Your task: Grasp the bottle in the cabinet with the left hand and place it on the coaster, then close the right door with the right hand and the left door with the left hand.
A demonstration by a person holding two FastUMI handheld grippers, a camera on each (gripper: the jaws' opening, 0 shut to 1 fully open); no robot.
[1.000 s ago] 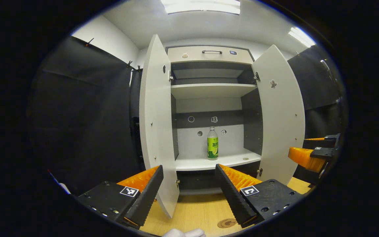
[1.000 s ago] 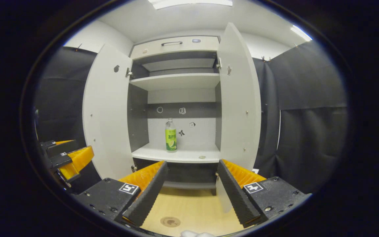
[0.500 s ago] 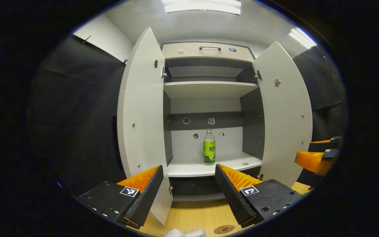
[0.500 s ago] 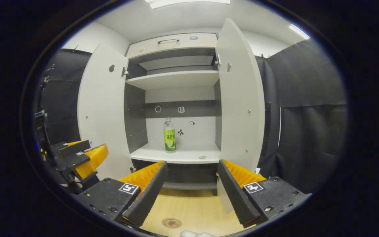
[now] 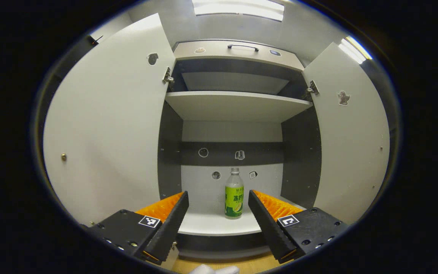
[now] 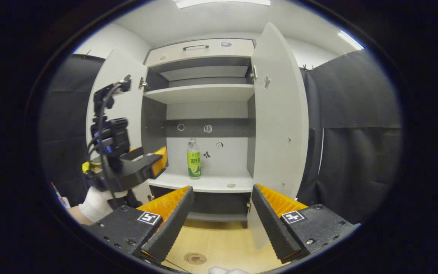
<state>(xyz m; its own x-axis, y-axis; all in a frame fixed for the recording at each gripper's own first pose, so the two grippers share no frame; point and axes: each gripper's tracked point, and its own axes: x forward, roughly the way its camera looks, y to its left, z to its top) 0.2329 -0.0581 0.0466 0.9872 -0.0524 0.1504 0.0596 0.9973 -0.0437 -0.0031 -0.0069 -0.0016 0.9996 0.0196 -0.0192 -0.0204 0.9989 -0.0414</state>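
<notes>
We hold our left tool (image 5: 217, 215) wide, framing the green-labelled clear plastic bottle (image 5: 234, 194) upright on the white cabinet's lower shelf (image 5: 211, 226) at 12 o'clock, untouched. Our right tool (image 6: 221, 215) is wide too, over the wooden counter (image 6: 219, 243) and round brown coaster (image 6: 195, 258).

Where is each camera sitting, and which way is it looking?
Left gripper view: rides the left gripper, close to the open cabinet, facing the bottle; its own open fingers show below.
Right gripper view: rides the right gripper, farther back over the table, facing the cabinet; its fingers, the left gripper and a gloved hand show.
Shared: bottle, shelves, both open doors.
</notes>
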